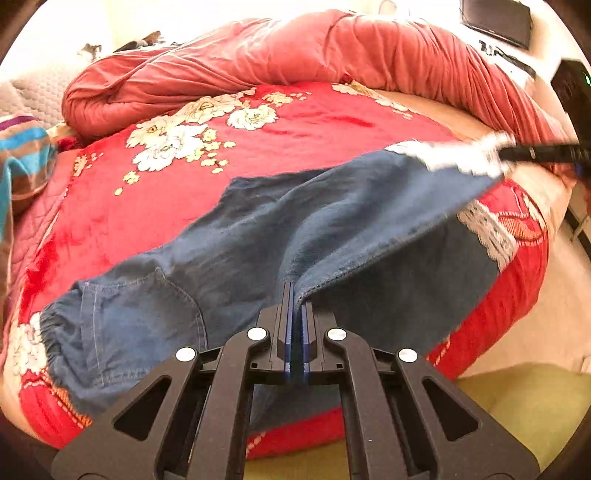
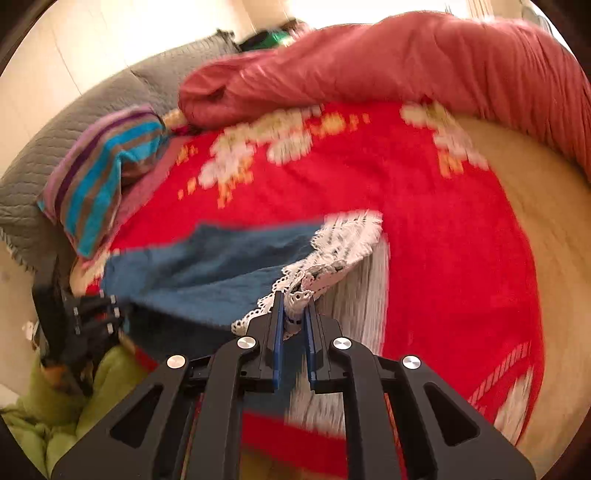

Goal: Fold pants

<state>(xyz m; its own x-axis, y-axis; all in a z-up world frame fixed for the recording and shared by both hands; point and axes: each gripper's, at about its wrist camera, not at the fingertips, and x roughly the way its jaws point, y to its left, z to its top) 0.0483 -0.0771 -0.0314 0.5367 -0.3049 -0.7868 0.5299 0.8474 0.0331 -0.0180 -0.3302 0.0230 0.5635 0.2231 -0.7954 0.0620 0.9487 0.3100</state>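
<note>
Blue denim pants with white lace cuffs lie across a red flowered blanket on a bed. The elastic waist and a back pocket sit at the lower left. My left gripper is shut on the fabric edge of the upper leg near the crotch. My right gripper is shut on the lace cuff of that leg and holds it above the blanket. In the left wrist view the right gripper shows blurred at the right with the cuff. The other leg's lace cuff lies flat below.
A rolled pink quilt runs along the far side of the bed. A striped cloth lies at the left by a grey quilted cover. Green fabric is below the bed's near edge. A dark screen sits at the top right.
</note>
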